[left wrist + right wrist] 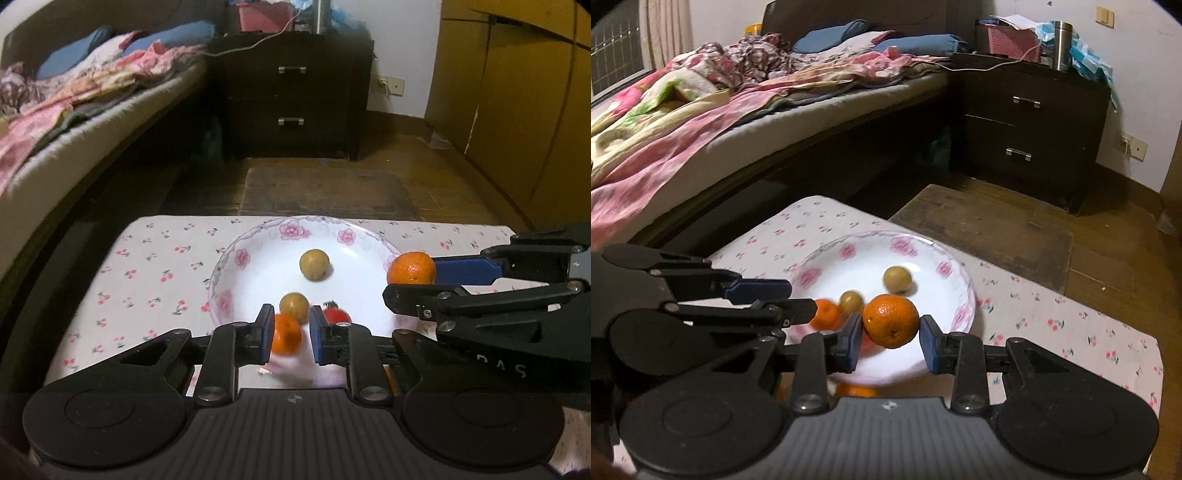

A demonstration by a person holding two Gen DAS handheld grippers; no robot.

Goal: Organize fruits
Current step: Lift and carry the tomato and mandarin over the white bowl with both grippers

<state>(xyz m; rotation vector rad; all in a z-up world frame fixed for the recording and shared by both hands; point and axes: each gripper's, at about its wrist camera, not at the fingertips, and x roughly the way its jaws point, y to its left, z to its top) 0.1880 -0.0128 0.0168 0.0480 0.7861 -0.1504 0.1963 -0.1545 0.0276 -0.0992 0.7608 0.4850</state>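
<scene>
A white floral plate point(236, 266) point(964, 295) sits on the cherry-print table and holds two yellow-brown fruits point(314, 265) point(294, 307) and a red fruit point(337, 314). In the left wrist view my left gripper point(291, 334) has a small orange point(286, 335) between its blue pads at the plate's near rim. The orange touches the left pad and a gap shows at the right pad; it is blurred. My right gripper point(891, 338) is shut on a larger orange point(891, 320) point(412, 268) and holds it above the plate's near right edge.
The table point(147, 266) has a cherry-print cloth. Another orange point(855, 390) lies partly hidden under the right gripper. A bed point(701, 110) stands left, a dark nightstand point(295, 99) behind, and a wooden cabinet point(517, 110) right. A mat point(325, 192) lies on the floor beyond the table.
</scene>
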